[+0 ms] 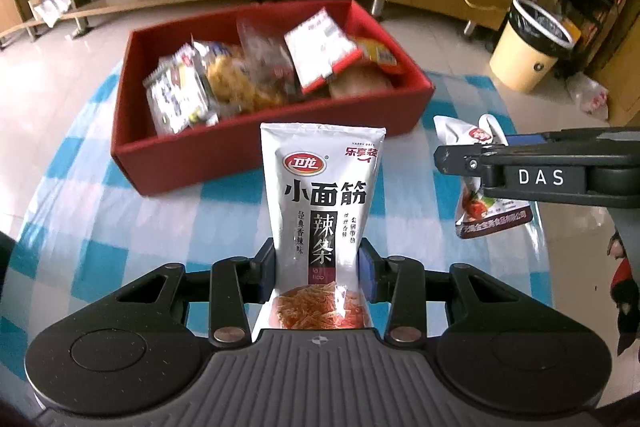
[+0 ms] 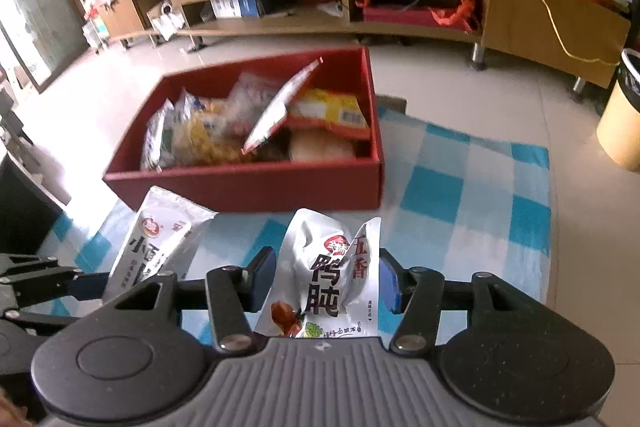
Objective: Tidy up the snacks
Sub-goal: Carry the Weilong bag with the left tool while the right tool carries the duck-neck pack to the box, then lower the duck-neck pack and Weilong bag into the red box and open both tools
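We are clamping the left gripper (image 1: 320,267) on a noodle packet (image 1: 322,195) and the right gripper (image 2: 326,281) on a crumpled pouch (image 2: 320,279), its bottom cut off; the box (image 1: 208,155) at twelve o'clock is blurring its snacks (image 1: 256,75).

Table: round top (image 1: 80,211) under a blue-and-white checked cloth (image 2: 460,187).
On it: an open red box (image 1: 224,155) at the far side, full of snack packets.
Table edge: looks glassy, though glare blurs it.
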Demonstrator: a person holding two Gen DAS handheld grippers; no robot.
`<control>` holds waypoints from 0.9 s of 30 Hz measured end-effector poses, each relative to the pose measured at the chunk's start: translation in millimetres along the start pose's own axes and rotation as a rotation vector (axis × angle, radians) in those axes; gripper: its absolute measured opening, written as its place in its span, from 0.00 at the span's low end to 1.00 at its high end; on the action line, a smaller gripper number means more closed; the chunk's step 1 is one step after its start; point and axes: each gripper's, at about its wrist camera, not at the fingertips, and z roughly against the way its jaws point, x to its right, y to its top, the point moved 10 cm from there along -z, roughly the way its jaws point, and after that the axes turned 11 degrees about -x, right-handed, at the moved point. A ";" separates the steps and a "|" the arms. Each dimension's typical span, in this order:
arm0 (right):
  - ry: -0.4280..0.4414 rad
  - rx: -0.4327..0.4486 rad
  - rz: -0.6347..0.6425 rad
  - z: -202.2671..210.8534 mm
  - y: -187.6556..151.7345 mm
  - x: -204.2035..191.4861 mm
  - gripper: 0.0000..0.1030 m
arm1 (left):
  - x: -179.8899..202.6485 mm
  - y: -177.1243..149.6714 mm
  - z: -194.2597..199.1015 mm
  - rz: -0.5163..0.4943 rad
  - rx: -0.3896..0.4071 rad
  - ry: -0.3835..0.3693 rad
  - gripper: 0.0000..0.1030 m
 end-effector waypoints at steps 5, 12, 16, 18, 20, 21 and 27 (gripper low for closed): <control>0.027 0.043 0.000 7.4 20.6 -7.8 0.52 | -4.7 22.6 6.3 0.022 0.035 0.002 0.47; 0.058 0.114 -0.023 16.4 58.8 -14.2 0.52 | -11.4 64.4 21.3 0.053 0.109 0.018 0.47; 0.069 0.142 -0.028 17.9 77.6 -18.8 0.52 | -19.6 87.2 27.7 0.082 0.148 0.017 0.47; 0.065 0.148 -0.025 16.3 85.0 -20.4 0.52 | -24.9 95.2 27.7 0.096 0.159 0.025 0.47; 0.068 0.151 -0.030 13.6 92.1 -20.1 0.52 | -30.1 101.3 26.8 0.108 0.165 0.036 0.47; 0.068 0.151 -0.032 11.9 95.1 -19.8 0.52 | -32.0 103.7 26.1 0.111 0.168 0.041 0.47; 0.073 0.171 -0.042 8.2 111.0 -21.7 0.52 | -42.9 119.7 23.3 0.127 0.186 0.073 0.47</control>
